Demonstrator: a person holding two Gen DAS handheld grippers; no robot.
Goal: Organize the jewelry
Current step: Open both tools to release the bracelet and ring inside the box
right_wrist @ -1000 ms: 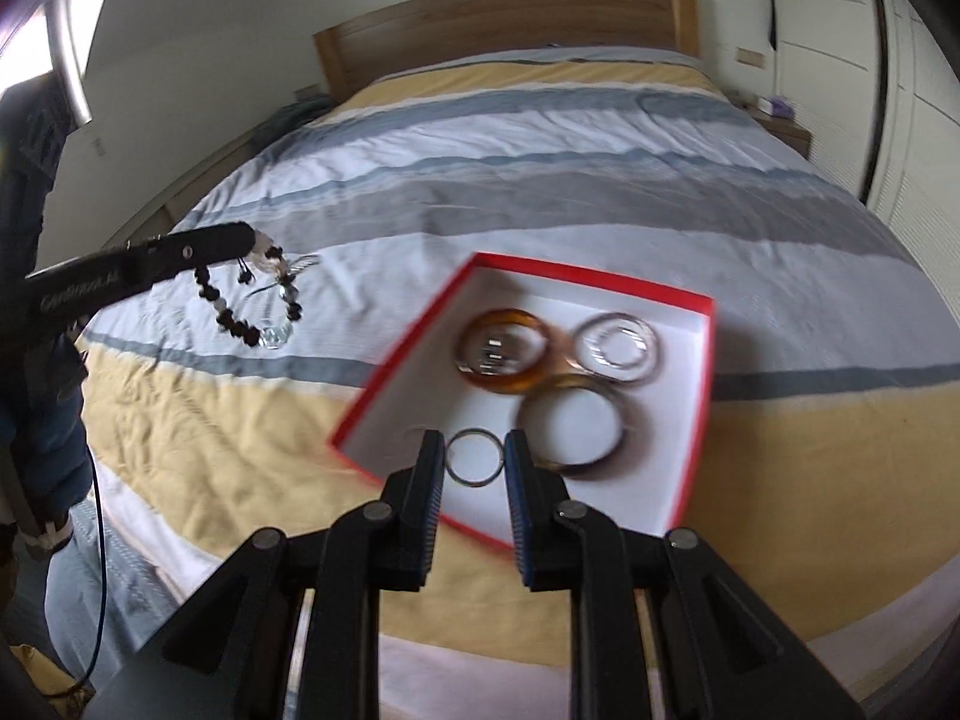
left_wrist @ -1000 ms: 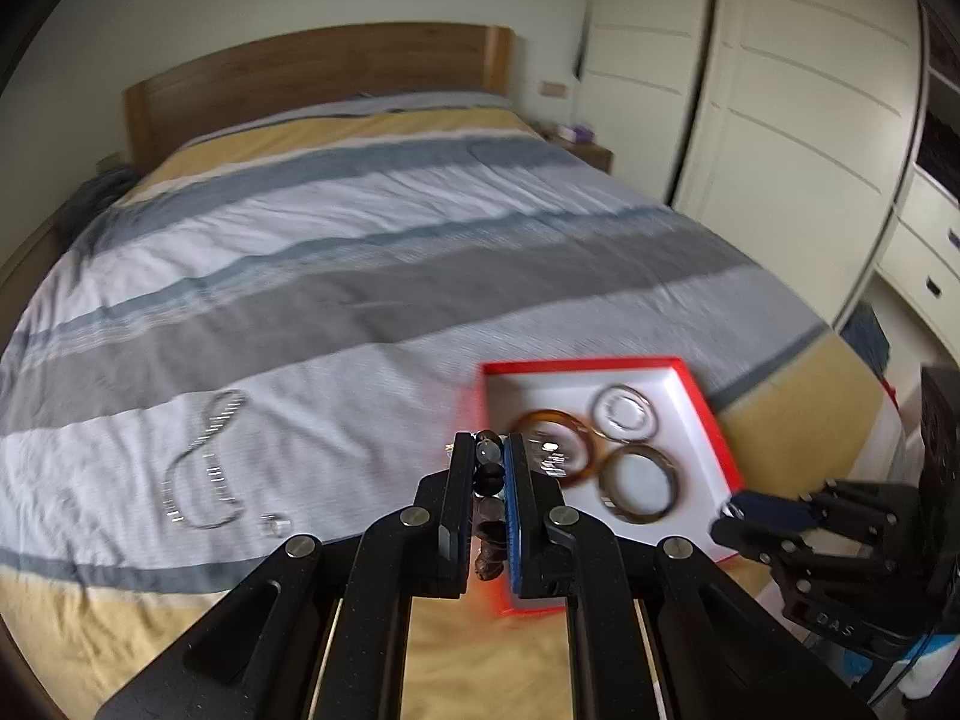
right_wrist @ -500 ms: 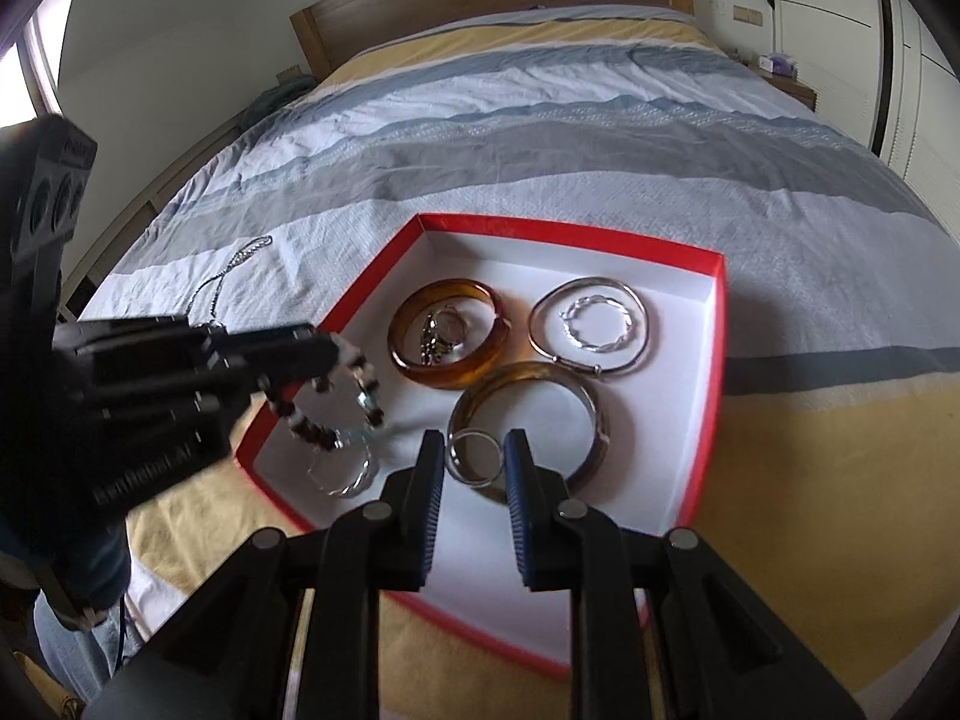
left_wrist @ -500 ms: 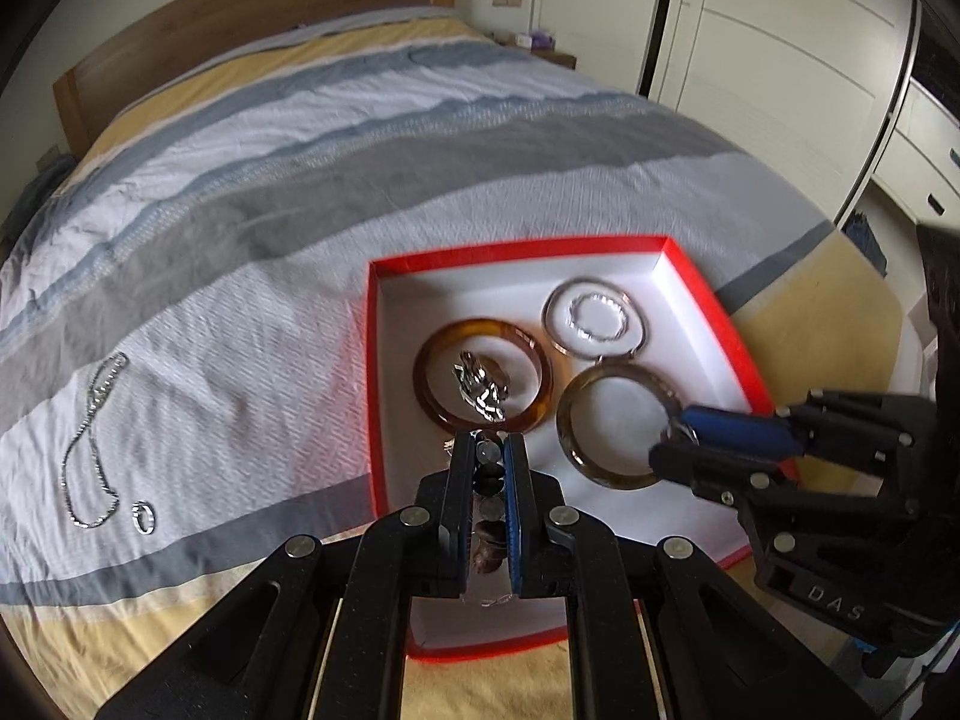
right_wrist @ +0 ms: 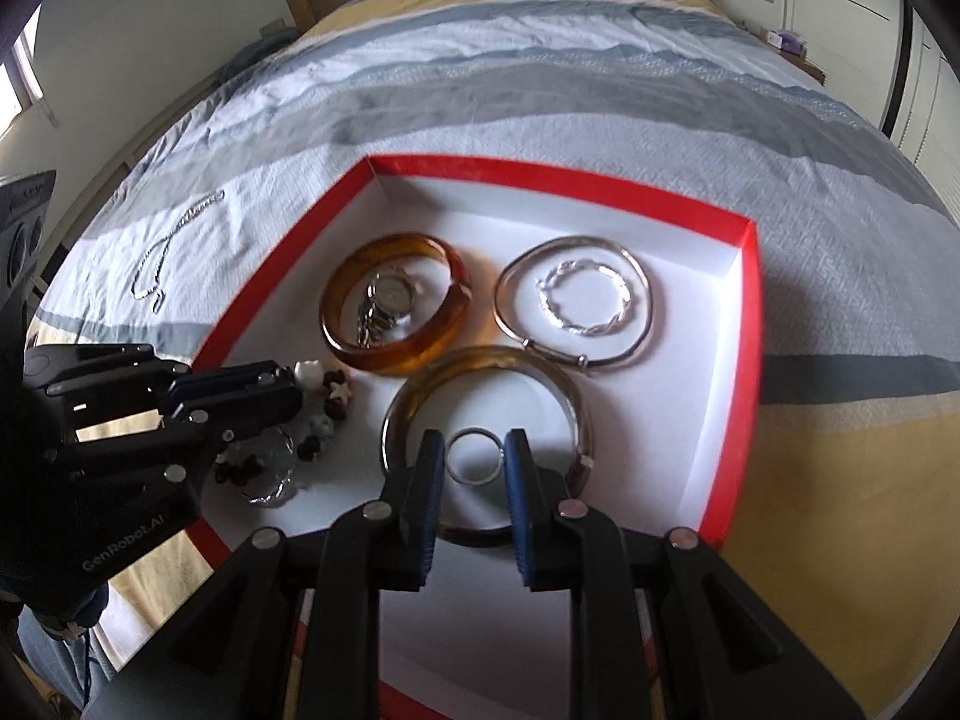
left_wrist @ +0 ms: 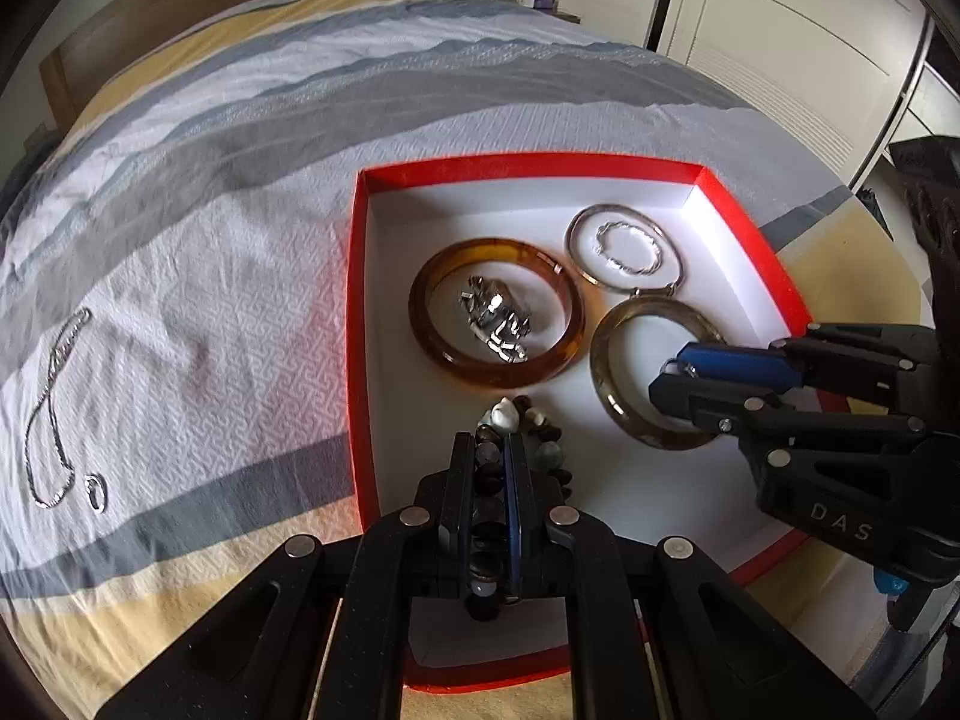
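Left wrist view first: your left gripper (left_wrist: 491, 456) has its jaws pinched on the beaded bracelet (left_wrist: 519, 420), low over the near-left part of the red box (left_wrist: 355, 324). The loose beads already pool on the white floor just past the fingertips, so I judge you are laying the strand down rather than dropping it, which keeps it from scattering. Just beyond sits the amber bangle (left_wrist: 498, 315) with a watch (left_wrist: 495, 318) nested inside it, and to its right the silver bangle (left_wrist: 624, 255) rings a twisted silver bracelet. Nesting small pieces inside large ones saves floor space. Your right gripper (left_wrist: 678, 378) reaches in from the right over the smoky bangle (left_wrist: 636, 372). Out on the bed (left_wrist: 210, 210), far left of the box, a silver chain (left_wrist: 54, 408) and a small ring beside it wait unsorted.

Right wrist view: your right gripper (right_wrist: 474, 456) has its jaws spread, with the small silver ring (right_wrist: 474, 456) between the pads but apparently touching neither. The ring sits inside the smoky bangle (right_wrist: 486, 414), following the same nesting logic. Whether it rests on the box floor I cannot tell for sure. At the left, the left gripper (right_wrist: 282, 387) clamps the beaded bracelet (right_wrist: 324, 402), its beads spilling onto the floor of the red box (right_wrist: 744, 360).
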